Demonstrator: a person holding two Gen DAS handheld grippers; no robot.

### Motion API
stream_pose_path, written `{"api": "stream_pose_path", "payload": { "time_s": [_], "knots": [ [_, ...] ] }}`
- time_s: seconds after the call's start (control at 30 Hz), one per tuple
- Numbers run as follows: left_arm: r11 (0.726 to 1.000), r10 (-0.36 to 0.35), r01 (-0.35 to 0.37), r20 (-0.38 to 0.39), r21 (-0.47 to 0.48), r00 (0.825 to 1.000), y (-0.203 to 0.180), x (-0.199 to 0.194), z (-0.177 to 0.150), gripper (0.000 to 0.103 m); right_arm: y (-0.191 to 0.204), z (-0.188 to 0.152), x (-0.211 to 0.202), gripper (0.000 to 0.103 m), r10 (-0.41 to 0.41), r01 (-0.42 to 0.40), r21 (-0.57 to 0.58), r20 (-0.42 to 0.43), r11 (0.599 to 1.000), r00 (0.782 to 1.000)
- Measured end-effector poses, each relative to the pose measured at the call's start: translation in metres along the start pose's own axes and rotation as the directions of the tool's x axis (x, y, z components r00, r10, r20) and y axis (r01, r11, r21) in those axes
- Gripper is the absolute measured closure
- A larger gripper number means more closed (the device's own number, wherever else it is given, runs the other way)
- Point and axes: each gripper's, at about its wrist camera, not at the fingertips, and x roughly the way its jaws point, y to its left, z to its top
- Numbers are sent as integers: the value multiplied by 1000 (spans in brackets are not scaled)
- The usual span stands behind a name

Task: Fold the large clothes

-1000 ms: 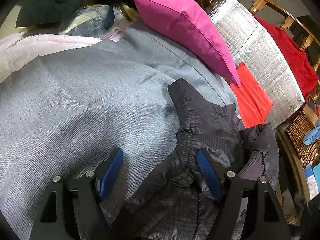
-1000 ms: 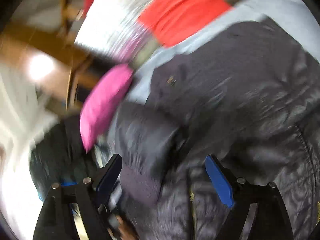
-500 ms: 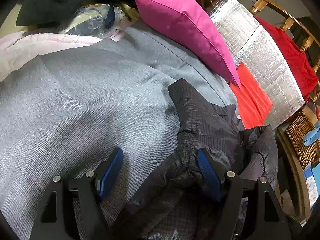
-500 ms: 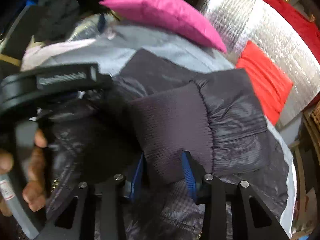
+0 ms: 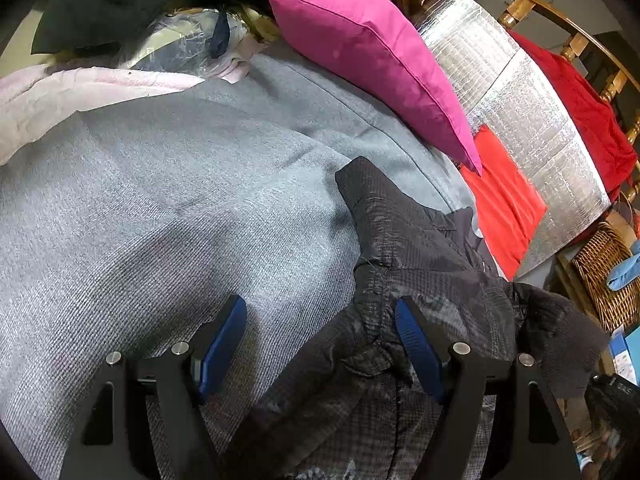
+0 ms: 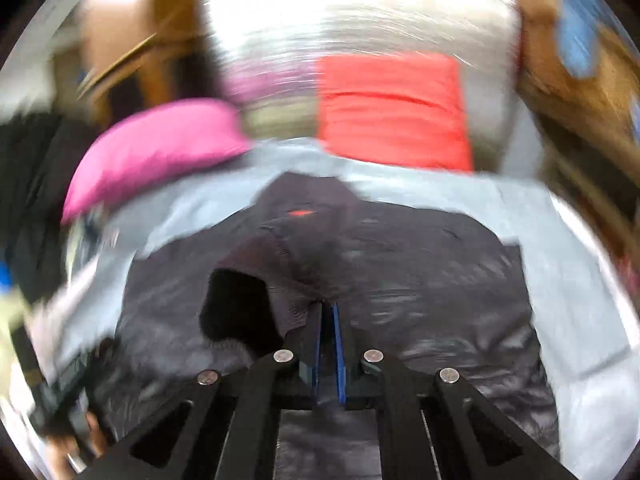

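The dark puffy jacket (image 5: pixel 420 264) lies bunched on the grey bed cover (image 5: pixel 160 208), near right. The right gripper (image 6: pixel 329 320) has just squeezed shut on its cuff. The left gripper (image 5: pixel 320 344) waits, spread wide. Next, the sleeve probably needs pulling across.

A magenta pillow (image 5: pixel 372 56) lies well beyond the jaws, leaning against a silver foil panel (image 5: pixel 520 108). A red cushion (image 5: pixel 504 200) sits at the panel's foot, beyond and to the right. A wicker basket (image 5: pixel 600 268) stands far right (contents unclear). Pale pink fabric (image 5: pixel 60 92) lies far left on the grey cover (image 5: pixel 160 208).
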Motion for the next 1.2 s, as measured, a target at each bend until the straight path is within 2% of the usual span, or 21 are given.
{"api": "stream_pose_path", "payload": {
  "time_s": [0.03, 0.1, 0.13, 0.17, 0.2, 0.23, 0.3, 0.37, 0.4, 0.53, 0.63, 0.7, 0.73, 0.8, 0.87, 0.97, 1.07, 1.2],
  "knots": [
    [1000, 0, 0, 0, 0, 1000, 0, 0, 0, 26, -21, 1, 3, 96, 27, -25, 85, -20, 996, 999],
    [1000, 0, 0, 0, 0, 1000, 0, 0, 0, 26, -60, 0, 11, 93, 102, -91, 250, -32, 964, 994],
    [1000, 0, 0, 0, 0, 1000, 0, 0, 0, 26, -78, -2, 14, 84, 125, -109, 324, -30, 940, 992],
    [1000, 1, -1, 0, 1, 1000, 0, 0, 0, 26, -90, -6, 14, 51, 129, -110, 367, -27, 924, 991],
    [1000, -1, 1, 0, 0, 1000, 0, 0, 0, 26, -104, -8, 15, 10, 130, -109, 416, -23, 903, 991],
    [1000, -2, 2, 0, -2, 1000, 1, 0, 0, 26, -116, -11, 15, 6, 126, -107, 458, -11, 883, 992],
    [1000, -1, 1, 0, -1, 1000, 0, 0, 0, 26, -140, -12, 7, 6, 109, -120, 527, 51, 841, 993],
    [1000, 0, 0, 0, -1, 1000, 0, 0, 0, 26, -151, -11, -1, 6, 92, -119, 555, 77, 823, 993],
    [1000, -1, 1, 0, -1, 1000, 0, 0, 1, 26, -151, -9, -4, 6, 84, -117, 550, 85, 827, 993],
    [1000, -2, 2, 0, -1, 1000, 0, 0, 1, 26, -128, -6, -29, 6, 31, -89, 407, 148, 909, 989],
    [1000, -3, 3, 0, -2, 1000, 0, 0, 1, 26, -116, -20, -46, 6, -13, -52, 356, 179, 933, 984],
    [1000, -2, 2, 1, -2, 1000, 0, 0, 1, 26, -108, -26, -50, 6, 4, -63, 325, 181, 944, 984],
    [1000, -2, 2, 0, -3, 1000, 1, 1, 1, 26, -104, -27, -46, 6, 39, -89, 316, 163, 945, 986],
    [1000, -1, 1, 1, -3, 1000, 1, 0, 1, 26, -102, -29, -35, 6, 128, -161, 326, 120, 931, 984],
    [1000, -3, 3, 1, -4, 1000, 1, 0, 1, 26, -108, -26, -17, 6, 214, -230, 397, 85, 889, 973],
    [1000, -2, 2, 2, -3, 1000, 1, 0, 1, 26, -124, -23, 17, 7, 271, -253, 531, 46, 808, 962],
    [1000, -1, 1, 2, -3, 1000, 1, 1, 1, 26, -137, -21, 48, 10, 302, -249, 618, 19, 746, 953],
    [1000, 1, -1, 4, -3, 1000, 1, 0, 1, 26, -132, -16, 65, 15, 331, -271, 621, 20, 736, 943]
  ]
}}
